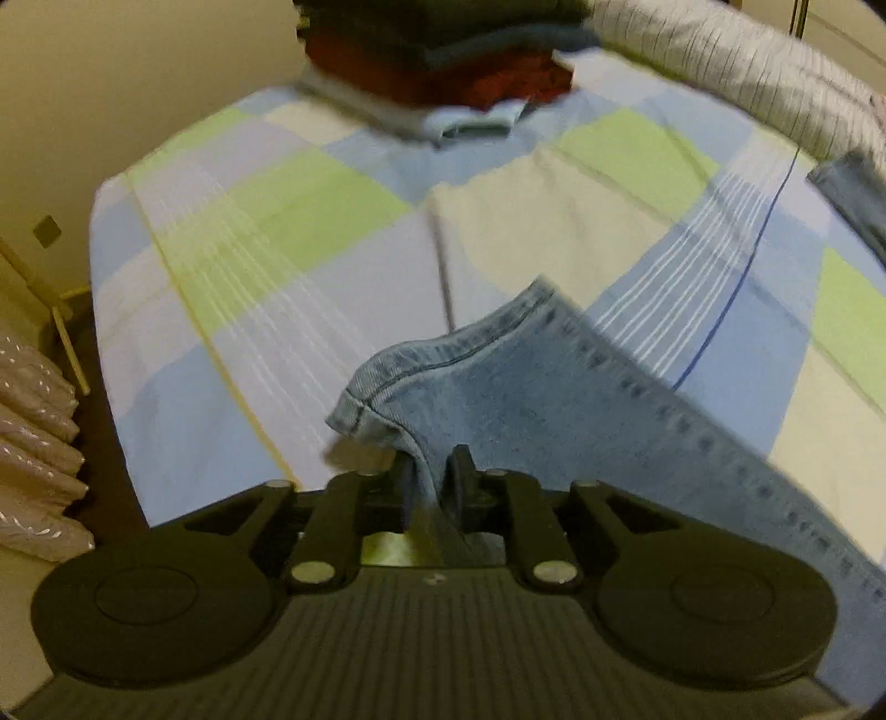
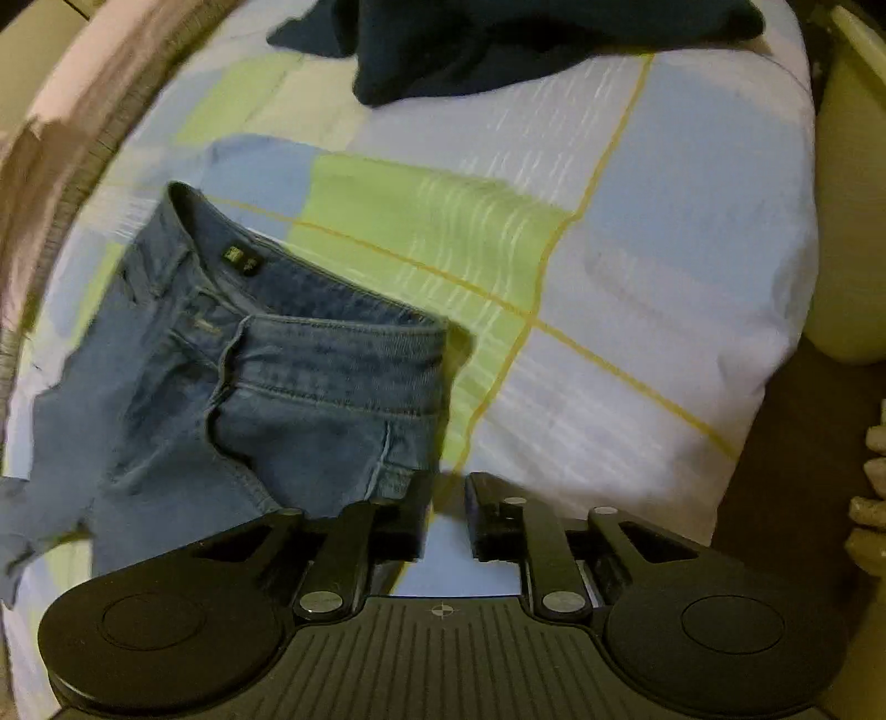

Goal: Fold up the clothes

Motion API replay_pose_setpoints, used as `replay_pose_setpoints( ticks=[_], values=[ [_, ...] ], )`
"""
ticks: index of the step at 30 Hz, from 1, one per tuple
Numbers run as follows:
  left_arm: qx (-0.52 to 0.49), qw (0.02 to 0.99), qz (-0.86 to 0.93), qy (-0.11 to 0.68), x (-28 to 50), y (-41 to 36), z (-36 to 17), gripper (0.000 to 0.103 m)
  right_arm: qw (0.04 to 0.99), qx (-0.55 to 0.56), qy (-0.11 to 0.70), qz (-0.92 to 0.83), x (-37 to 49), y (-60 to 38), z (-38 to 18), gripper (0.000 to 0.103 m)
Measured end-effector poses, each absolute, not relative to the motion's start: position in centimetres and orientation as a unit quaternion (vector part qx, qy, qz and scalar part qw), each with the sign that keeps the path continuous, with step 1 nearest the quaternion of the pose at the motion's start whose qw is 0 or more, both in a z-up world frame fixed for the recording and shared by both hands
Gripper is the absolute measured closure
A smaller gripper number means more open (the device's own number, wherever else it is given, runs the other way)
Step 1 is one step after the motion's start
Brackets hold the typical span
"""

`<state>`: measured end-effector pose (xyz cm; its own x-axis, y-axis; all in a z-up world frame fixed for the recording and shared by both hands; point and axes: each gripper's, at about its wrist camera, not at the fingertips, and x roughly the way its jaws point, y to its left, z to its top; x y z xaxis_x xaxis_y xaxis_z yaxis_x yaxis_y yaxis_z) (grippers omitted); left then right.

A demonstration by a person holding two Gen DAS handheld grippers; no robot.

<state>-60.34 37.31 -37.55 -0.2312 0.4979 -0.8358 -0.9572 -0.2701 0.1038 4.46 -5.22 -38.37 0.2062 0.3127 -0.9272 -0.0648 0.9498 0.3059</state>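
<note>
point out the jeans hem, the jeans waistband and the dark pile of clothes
light blue denim jeans hem (image 1: pixel 443 354): left wrist view, on the stitched cuff edge above the tool.
blue denim jeans waistband (image 2: pixel 343 338): right wrist view, on the front band.
dark navy crumpled clothes pile (image 2: pixel 498 44): right wrist view, on its middle.

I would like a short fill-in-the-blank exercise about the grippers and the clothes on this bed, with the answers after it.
1. The left gripper is shut on the hem of the ____.
2. The right gripper holds ____ between its fingers.
3. The jeans lie on a checked ____.
4. Near the far edge of the bedsheet lies a dark ____ garment.

Answers: jeans; nothing; bedsheet; blue
</note>
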Motion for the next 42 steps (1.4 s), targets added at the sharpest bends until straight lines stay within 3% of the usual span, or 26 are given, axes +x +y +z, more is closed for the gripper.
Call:
replay_pose_setpoints(
  ticks=[5, 12, 25, 34, 35, 36, 37, 42],
  values=[
    [-0.309, 0.553, 0.704, 0.320, -56.7, 36.4, -34.8, 0.086, 0.810, 0.036, 0.564, 0.158, 4.5, -4.2, -34.2, 0.079],
    [-0.313, 0.653, 0.608, 0.326, -47.4, 36.3, -34.8, 0.084, 0.794, 0.006, 0.527, 0.303, 8.8, 2.3, -34.2, 0.078],
    [-0.380, 0.701, 0.520, 0.305, -34.8, 35.6, -36.8, 0.082, 0.748, 0.025, 0.528, 0.402, 19.0, 11.9, -41.4, 0.078],
    [-0.406, 0.681, 0.517, 0.323, -31.3, 35.7, -38.7, 0.082, 0.693, 0.134, 0.550, 0.446, 24.5, 13.1, -45.3, 0.077],
    [-0.406, 0.680, 0.517, 0.325, -31.0, 35.8, -38.8, 0.082, 0.687, 0.143, 0.553, 0.450, 24.7, 13.1, -45.4, 0.078],
    [-0.407, 0.678, 0.517, 0.327, -30.6, 35.8, -38.9, 0.082, 0.683, 0.131, 0.553, 0.458, 24.7, 13.4, -45.0, 0.086],
    [-0.406, 0.678, 0.516, 0.329, -30.1, 35.9, -38.9, 0.082, 0.692, 0.101, 0.545, 0.463, 24.3, 14.0, -44.0, 0.102],
    [-0.393, 0.689, 0.512, 0.328, -28.0, 36.5, -38.2, 0.082, 0.757, 0.062, 0.473, 0.447, 24.4, 13.9, -38.3, 0.103]
  ],
)
